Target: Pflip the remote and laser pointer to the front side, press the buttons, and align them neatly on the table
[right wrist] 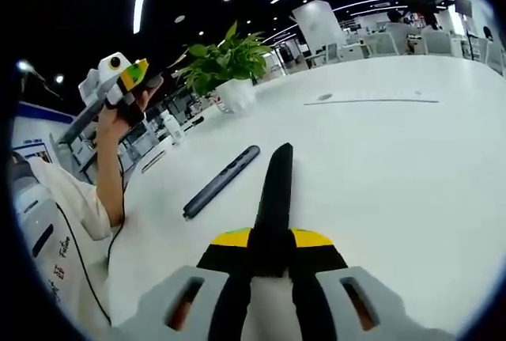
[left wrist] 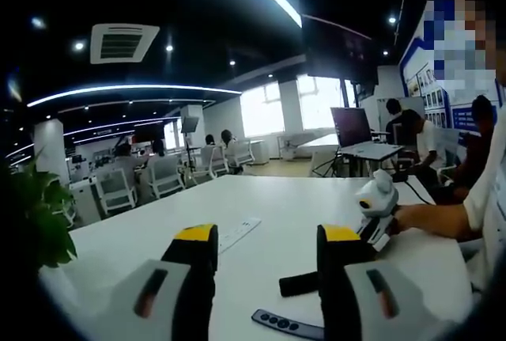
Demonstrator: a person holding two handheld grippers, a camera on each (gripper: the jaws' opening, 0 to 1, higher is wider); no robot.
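A long black remote (right wrist: 274, 191) sticks forward out of my right gripper (right wrist: 270, 240), whose yellow-tipped jaws are shut on its near end, low over the white table (right wrist: 411, 183). Left of it lies a slim dark grey laser pointer (right wrist: 221, 180), flat on the table. In the left gripper view the pointer (left wrist: 288, 325) shows a row of buttons facing up, and the remote's free end (left wrist: 298, 284) pokes out beside my own right jaw. My left gripper (left wrist: 269, 238) is open with nothing between its jaws; a hand holds it raised (right wrist: 118, 78) above the table edge. The right gripper (left wrist: 378, 205) comes in from the right.
A white flat strip (left wrist: 239, 234) lies farther out on the table. A potted plant (right wrist: 229, 60) stands near the table's edge, with small items beside it. A person's arm (right wrist: 111, 175) and a black cable (right wrist: 83, 270) run along the near side. Chairs and seated people fill the office behind.
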